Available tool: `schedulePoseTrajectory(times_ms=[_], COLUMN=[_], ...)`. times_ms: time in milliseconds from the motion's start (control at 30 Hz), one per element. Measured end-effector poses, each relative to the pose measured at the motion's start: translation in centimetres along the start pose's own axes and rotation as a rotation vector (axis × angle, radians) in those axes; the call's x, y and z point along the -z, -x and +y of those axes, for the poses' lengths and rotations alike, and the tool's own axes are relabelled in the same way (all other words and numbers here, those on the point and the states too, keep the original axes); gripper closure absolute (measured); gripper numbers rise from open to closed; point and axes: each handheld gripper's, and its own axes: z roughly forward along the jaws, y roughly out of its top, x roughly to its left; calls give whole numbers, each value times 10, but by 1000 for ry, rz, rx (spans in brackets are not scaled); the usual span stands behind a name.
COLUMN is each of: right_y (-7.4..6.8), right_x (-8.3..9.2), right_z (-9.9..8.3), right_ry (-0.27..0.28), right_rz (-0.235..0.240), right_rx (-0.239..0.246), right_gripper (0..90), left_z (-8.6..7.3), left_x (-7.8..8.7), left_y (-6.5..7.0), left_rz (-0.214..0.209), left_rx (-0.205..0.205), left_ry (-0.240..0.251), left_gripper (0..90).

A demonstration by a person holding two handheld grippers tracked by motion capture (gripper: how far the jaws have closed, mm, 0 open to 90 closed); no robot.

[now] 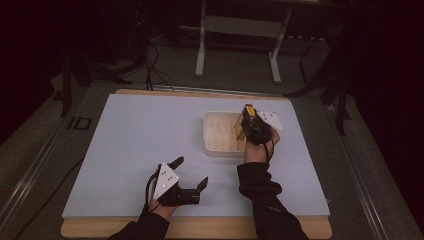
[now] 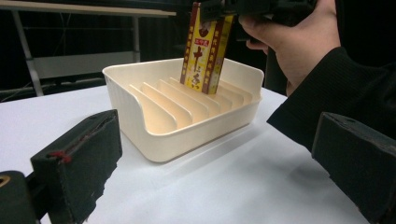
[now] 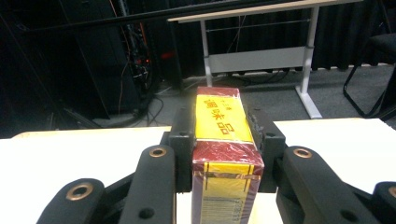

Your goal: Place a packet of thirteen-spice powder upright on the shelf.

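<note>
the right gripper (image 1: 248, 124) is clamping a red and yellow box (image 1: 247, 117) between its jaws, one jaw pressing on each broad side. in the right gripper view the box (image 3: 224, 140) is sitting squeezed tight, wrapped in shiny film with a barcode at the near end. the box is hanging upright over the right side of the cream tray (image 1: 215, 145), and its bottom edge is dipping down among the tray's thin divider ribs; from the left gripper view the box (image 2: 206, 49) is looking like it's going into one of the far slots, but i can't tell whether it's touching the floor of the tray (image 2: 140, 93). the person's right hand (image 2: 299, 39) and dark sleeve are blocking the view of the tray's right end.

the left gripper (image 1: 192, 174) is resting low near the front of the pale blue mat (image 1: 140, 130), well apart from the tray, with its jaws spread wide and nothing between them. the left hand (image 1: 162, 205) is gripping it from behind.

around all this: the mat is lying on a wooden table (image 1: 200, 227), and beyond it a white-legged desk frame (image 1: 240, 30) is standing on the grey floor with cables (image 1: 152, 65) trailing nearby. nothing is sitting between the left gripper and the tray.
</note>
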Motion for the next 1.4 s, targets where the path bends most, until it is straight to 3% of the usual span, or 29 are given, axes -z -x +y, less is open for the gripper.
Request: schedulePoseTrajectory(times_ms=[300, 600, 1167, 1233, 1400], right_y=[8, -3, -6, -9, -9], right_x=[2, -2, -6, -6, -4], right_z=[-3, -14, -41, -49, -53], right_ry=[-17, -19, -81, -96, -92], right_rz=[-16, -33, -31, -32, -27], right_rx=[-4, 48, 49, 67, 60], right_gripper=[676, 675, 655, 649, 645], left_z=[1, 0, -1, -1, -1], left_x=[0, -1, -2, -2, -2], left_y=[0, 1, 2, 2, 1], left_rz=[0, -8, -23, -23, -25], left_rx=[3, 0, 12, 11, 13], left_ry=[-2, -5, -5, -6, -9], left_gripper=[28, 28, 29, 29, 29])
